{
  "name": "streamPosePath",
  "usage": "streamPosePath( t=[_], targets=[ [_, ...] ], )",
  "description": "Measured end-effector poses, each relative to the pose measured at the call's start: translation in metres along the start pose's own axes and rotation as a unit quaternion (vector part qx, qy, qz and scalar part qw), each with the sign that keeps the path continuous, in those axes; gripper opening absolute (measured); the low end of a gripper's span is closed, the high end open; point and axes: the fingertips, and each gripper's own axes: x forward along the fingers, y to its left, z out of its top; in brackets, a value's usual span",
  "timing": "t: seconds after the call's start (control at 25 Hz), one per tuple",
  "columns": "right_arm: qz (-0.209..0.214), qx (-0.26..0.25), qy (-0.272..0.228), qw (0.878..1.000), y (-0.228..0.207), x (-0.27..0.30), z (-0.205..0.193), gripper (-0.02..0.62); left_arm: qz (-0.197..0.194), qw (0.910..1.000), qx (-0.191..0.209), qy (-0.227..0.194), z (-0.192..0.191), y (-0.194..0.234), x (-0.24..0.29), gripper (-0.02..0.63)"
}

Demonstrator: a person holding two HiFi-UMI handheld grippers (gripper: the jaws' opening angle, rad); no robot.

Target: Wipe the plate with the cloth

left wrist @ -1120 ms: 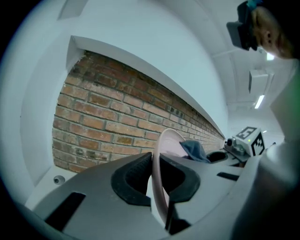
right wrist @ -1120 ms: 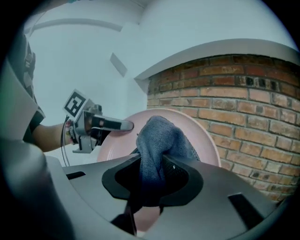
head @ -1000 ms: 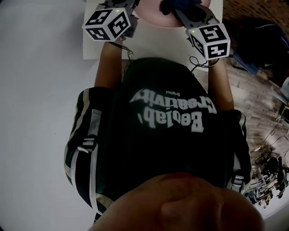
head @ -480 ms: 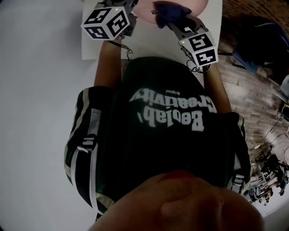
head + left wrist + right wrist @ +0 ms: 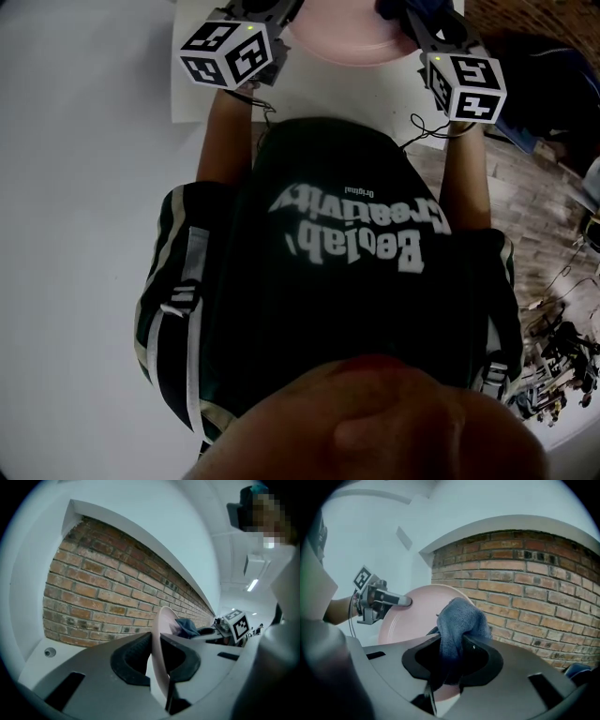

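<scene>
A pink plate (image 5: pixel 160 634) stands on edge between the jaws of my left gripper (image 5: pixel 157 662), which is shut on its rim. In the right gripper view the plate's face (image 5: pixel 408 618) shows, with the left gripper (image 5: pixel 380 603) holding its left rim. My right gripper (image 5: pixel 452 660) is shut on a bunched blue cloth (image 5: pixel 460 623), which sits against the plate's right part. From the head view the plate (image 5: pixel 342 44) is over the white table, and both marker cubes flank it.
A white table (image 5: pixel 309 94) lies under the plate. A brick wall (image 5: pixel 103 597) rises behind it. To the right are a dark bag (image 5: pixel 534 84) on the wood-look floor and a tangle of cables (image 5: pixel 562 366).
The right gripper carried the cloth left across the plate half a second ago, then back to the right and farther away. The left gripper and plate barely shifted.
</scene>
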Motion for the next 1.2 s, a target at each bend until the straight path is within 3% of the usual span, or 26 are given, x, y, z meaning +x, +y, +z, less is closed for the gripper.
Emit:
streamPosePath(
  t=[0.16,0.28,0.4,0.68,1.2],
  targets=[
    [-0.005,-0.001,-0.009,1.000,-0.002,-0.002,0.005,0.104,-0.018,0.9995,0.000,0.026,-0.019,-0.010,0.003,0.029],
    [0.005,-0.007,-0.025,1.000,0.007,-0.009,0.007,0.103,-0.002,0.9993,-0.019,0.031,-0.026,-0.001,0.001,0.025],
    [0.012,-0.021,-0.071,0.997,0.018,-0.025,0.024,0.103,0.021,0.9985,-0.036,0.034,-0.031,0.012,-0.002,0.023],
    [-0.006,-0.045,-0.138,0.989,0.039,-0.045,0.041,0.104,0.038,0.9963,-0.053,0.056,-0.061,0.030,-0.006,0.023],
    [-0.030,-0.038,-0.098,0.994,0.057,-0.048,-0.015,0.104,0.039,0.9817,-0.145,0.117,-0.162,0.045,0.024,0.029]
  ],
)
